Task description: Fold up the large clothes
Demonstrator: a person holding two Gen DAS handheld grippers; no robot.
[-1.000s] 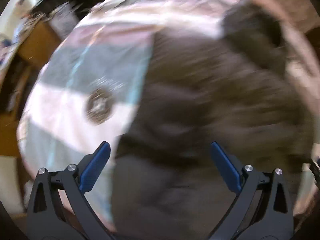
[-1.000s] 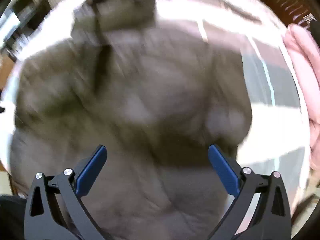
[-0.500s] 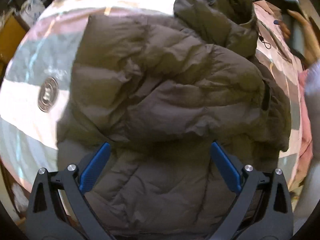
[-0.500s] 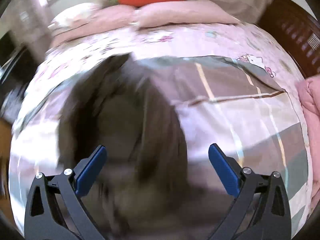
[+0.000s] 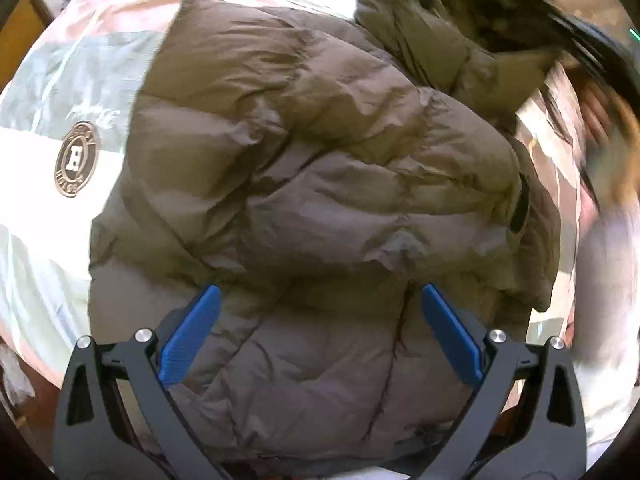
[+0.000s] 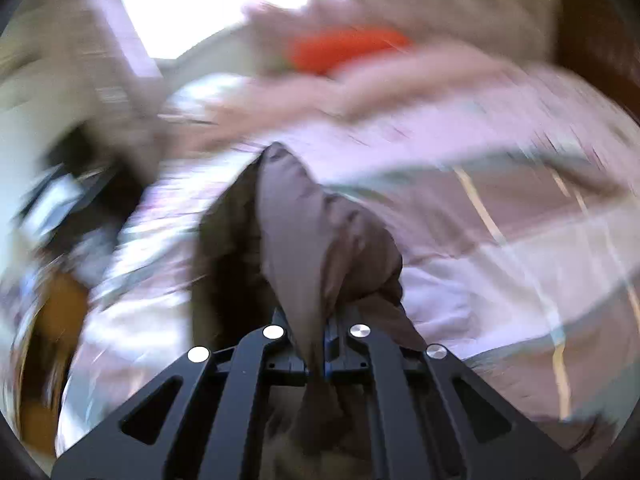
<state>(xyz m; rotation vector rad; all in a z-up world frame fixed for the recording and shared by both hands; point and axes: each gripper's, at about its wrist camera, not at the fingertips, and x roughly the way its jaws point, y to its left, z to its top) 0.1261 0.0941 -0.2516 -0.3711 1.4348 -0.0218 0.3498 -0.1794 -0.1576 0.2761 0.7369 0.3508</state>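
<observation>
Bedspread point(image 5: 48, 240): bare to the left of your jacket point(image 5: 320, 184), round emblem point(image 5: 76, 159) on it; more bare cover at the right in the right wrist view. Jacket: brown, quilted, puffy, creased, lying on the bed, hood at top right. Your left gripper point(image 5: 320, 332): jaws wide apart above the jacket, holding nothing. Your right gripper point(image 6: 320, 344): jaws pinched tight on a jacket fold.

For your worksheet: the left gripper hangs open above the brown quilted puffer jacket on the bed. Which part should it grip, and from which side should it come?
The open left gripper would best take the brown quilted puffer jacket at its near hem, coming from above. That edge lies flat and thin near its fingertips, while the puffed middle looks too bulky to pinch. The right gripper is already shut on another fold.
</observation>
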